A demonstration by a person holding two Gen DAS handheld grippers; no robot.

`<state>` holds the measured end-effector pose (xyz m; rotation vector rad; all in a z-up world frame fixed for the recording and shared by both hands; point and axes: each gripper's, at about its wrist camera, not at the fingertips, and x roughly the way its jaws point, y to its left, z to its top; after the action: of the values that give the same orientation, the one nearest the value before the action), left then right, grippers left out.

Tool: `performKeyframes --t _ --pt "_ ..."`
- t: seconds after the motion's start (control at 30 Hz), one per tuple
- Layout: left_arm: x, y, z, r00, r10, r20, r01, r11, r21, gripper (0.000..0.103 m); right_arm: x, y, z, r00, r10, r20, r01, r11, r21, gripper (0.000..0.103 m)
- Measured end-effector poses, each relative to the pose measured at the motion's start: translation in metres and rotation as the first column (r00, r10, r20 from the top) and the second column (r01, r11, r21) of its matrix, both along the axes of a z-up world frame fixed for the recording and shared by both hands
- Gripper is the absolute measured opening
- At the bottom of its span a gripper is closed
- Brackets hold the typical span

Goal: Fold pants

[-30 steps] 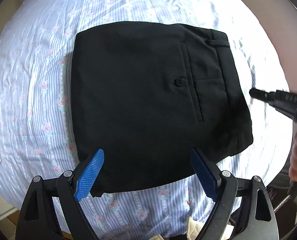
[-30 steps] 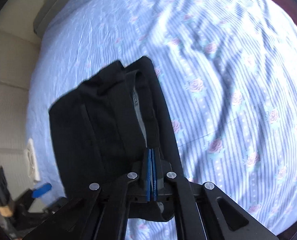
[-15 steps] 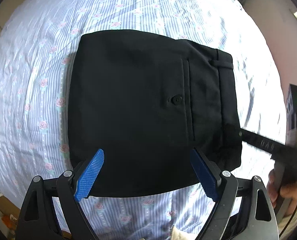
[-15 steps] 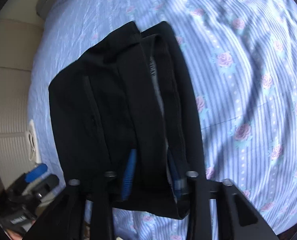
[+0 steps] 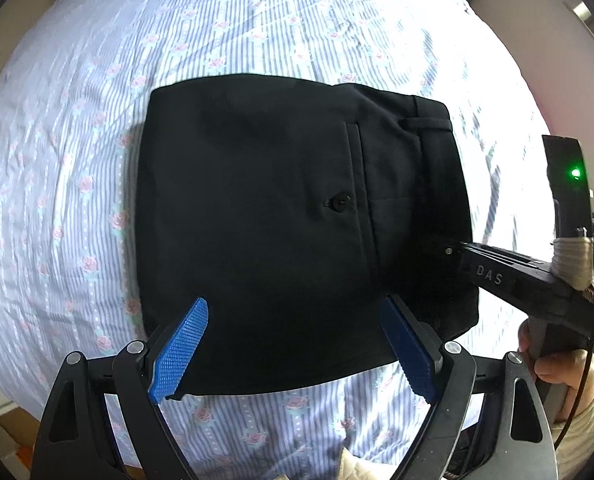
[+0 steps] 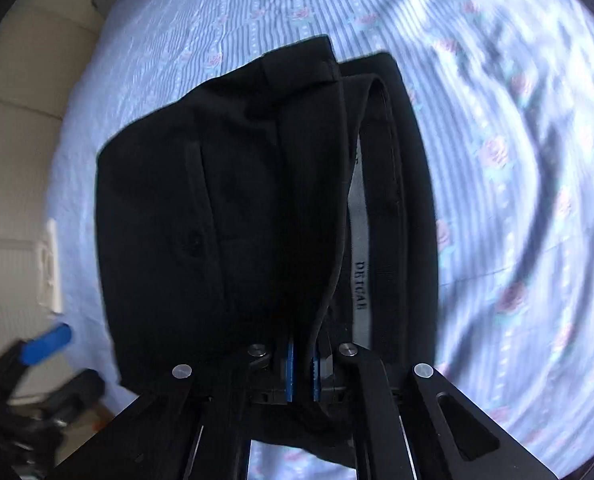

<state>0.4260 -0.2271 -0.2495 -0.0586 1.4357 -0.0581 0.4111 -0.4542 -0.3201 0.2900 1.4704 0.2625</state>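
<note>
Left wrist view: bed sheet (image 5: 257,32), blue-striped with pink roses, fills the frame. Black pants (image 5: 281,216) lie folded into a compact rectangle near the sheet's middle, back pocket button (image 5: 339,201) up, waistband toward the right edge. Left gripper (image 5: 297,346) hovers over the pants' near edge, blue pads spread wide, holding nothing. Right gripper (image 6: 301,368) has its pads pinched on the upper waistband layer (lifted slightly, grey inner label (image 6: 360,280) showing).
</note>
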Motion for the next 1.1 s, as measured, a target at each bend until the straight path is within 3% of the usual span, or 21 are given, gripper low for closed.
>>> performKeyframes --t 0.13,0.2,0.37,0.4,0.43,0.5,0.6,0.7,0.83,0.93,1.1 --pt "0.0 0.004 0.003 1.0 0.009 0.015 -0.009 1.0 0.007 0.088 -0.003 -0.012 0.017 0.998 -0.031 0.057 0.035 0.996 -0.076 0.005" --pt "0.0 0.006 0.001 1.0 0.024 0.006 -0.024 1.0 -0.001 0.088 0.003 -0.023 0.008 0.998 -0.057 0.02 0.058 0.998 -0.034 0.005" --pt "-0.006 0.002 -0.006 1.0 0.013 -0.015 -0.013 1.0 0.008 0.088 0.004 -0.025 0.004 0.998 -0.066 0.006 0.066 0.997 -0.035 0.006" --pt "-0.008 0.001 -0.007 1.0 0.007 -0.014 -0.007 1.0 0.013 0.088 0.003 -0.027 0.005 0.996 -0.084 0.005 0.084 0.996 -0.032 0.011" --pt "-0.008 0.001 -0.007 1.0 0.006 -0.013 -0.005 1.0 0.018 0.088 -0.001 -0.039 0.011 0.993 -0.12 -0.001 0.12 0.992 -0.048 0.026" --pt "-0.01 0.004 -0.007 1.0 0.011 -0.009 -0.011 1.0 0.018 0.088 -0.004 -0.044 0.014 0.991 -0.136 0.008 0.136 0.988 -0.066 0.041" --pt "-0.013 0.01 -0.008 1.0 0.028 -0.009 -0.028 0.999 0.019 0.088 -0.018 -0.065 0.03 0.98 -0.192 0.046 0.195 0.975 -0.102 0.044" --pt "-0.021 0.018 -0.013 0.999 0.042 -0.015 -0.042 0.999 0.025 0.089 -0.044 -0.094 0.045 0.956 -0.286 0.057 0.287 0.958 -0.004 0.046" --pt "-0.033 0.023 -0.02 0.998 0.042 -0.043 -0.04 0.998 0.047 0.089 -0.059 -0.105 0.05 0.949 -0.306 0.08 0.304 0.952 0.039 0.07" --pt "-0.039 0.022 -0.022 0.998 0.022 -0.055 -0.018 0.998 0.067 0.089 -0.074 -0.103 0.044 0.948 -0.305 0.092 0.299 0.951 0.073 0.077" --pt "-0.045 0.009 -0.022 0.998 -0.025 -0.064 0.032 0.995 0.099 0.089 -0.08 -0.083 0.013 0.964 -0.262 0.045 0.255 0.959 0.125 0.077"
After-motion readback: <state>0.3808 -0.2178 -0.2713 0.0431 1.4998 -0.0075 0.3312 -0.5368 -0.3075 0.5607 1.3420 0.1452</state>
